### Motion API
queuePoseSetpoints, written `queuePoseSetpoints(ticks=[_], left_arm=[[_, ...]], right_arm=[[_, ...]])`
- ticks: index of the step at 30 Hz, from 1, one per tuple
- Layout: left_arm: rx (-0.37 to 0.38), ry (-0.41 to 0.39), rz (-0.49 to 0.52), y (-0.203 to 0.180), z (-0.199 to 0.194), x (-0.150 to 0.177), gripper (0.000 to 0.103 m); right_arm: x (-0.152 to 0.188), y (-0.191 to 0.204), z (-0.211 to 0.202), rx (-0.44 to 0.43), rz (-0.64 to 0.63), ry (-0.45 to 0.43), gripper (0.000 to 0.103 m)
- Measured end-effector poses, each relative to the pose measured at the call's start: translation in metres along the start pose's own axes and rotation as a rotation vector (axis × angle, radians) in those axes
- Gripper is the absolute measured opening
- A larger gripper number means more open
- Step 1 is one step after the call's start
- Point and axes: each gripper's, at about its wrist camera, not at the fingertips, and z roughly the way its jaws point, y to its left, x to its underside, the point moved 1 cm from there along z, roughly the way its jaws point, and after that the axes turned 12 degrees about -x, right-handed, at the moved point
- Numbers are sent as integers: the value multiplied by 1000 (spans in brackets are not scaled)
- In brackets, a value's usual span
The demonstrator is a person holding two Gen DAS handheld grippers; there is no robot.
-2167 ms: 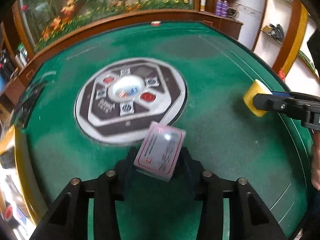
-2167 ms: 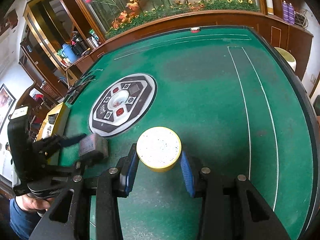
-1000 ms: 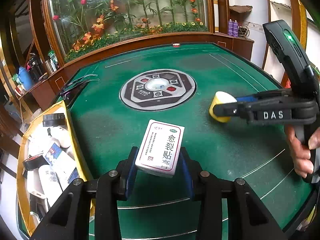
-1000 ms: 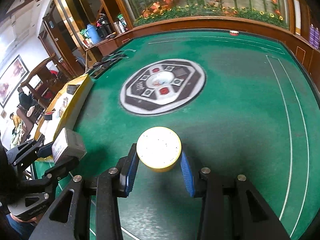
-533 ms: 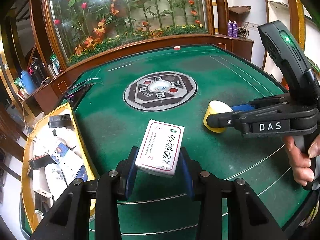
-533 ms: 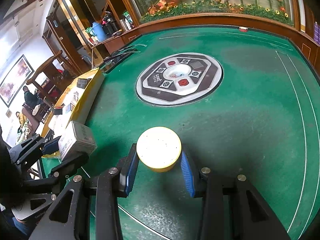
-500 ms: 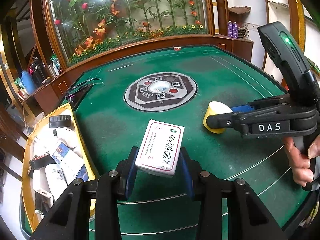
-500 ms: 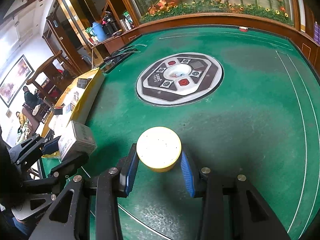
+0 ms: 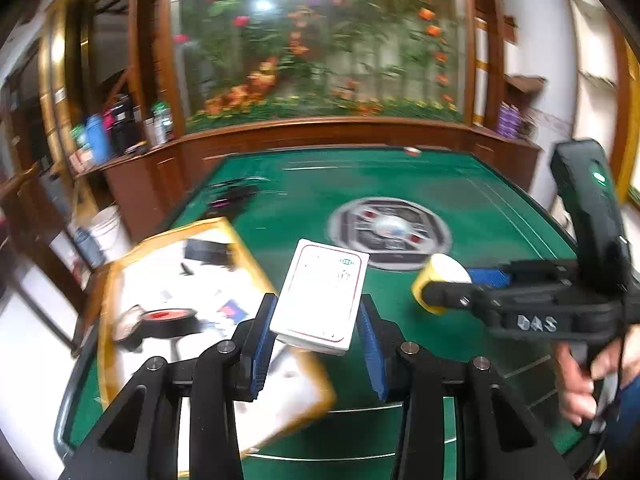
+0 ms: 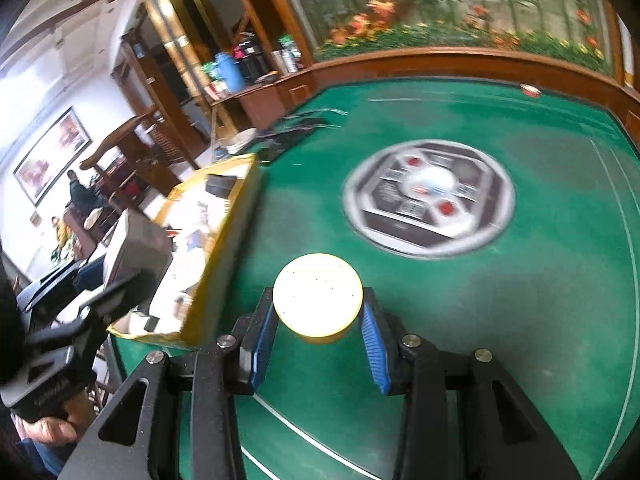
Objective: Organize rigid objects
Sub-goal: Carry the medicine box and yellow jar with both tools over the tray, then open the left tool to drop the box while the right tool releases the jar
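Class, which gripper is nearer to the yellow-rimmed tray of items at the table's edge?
Left. The left gripper, shut on a white box, hangs over the tray; the right gripper, holding a yellow round container, is beside it over green felt.

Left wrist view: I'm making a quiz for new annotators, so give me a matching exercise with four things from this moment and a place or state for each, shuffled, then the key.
Things:
1. white box
2. yellow round container
3. yellow tray
4. octagonal panel

Places or states:
A. set into the middle of the green table
B. clamped in the left hand-held gripper
C. at the table's left edge, holding several small items
D. clamped in the right hand-held gripper

Pairs: 1-B, 2-D, 3-C, 4-A
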Motion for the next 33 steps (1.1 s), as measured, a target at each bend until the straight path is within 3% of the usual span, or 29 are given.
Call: queuePoseSetpoints(ticks=[7,15,21,33], left_arm=[[-102,84,-141,73,20,32,42],[-146,152,-213,109,37,66,42],[-137,157,-219,111,44,72,42],[-153,179,-232,109,59,76,43]], right_arm=[[-11,69,42,-75,-133,53,39],[-2,126,100,-148,-234,163,39],[7,131,130,-139,-237,218,39],[7,122,129,-160,-234,184,39]])
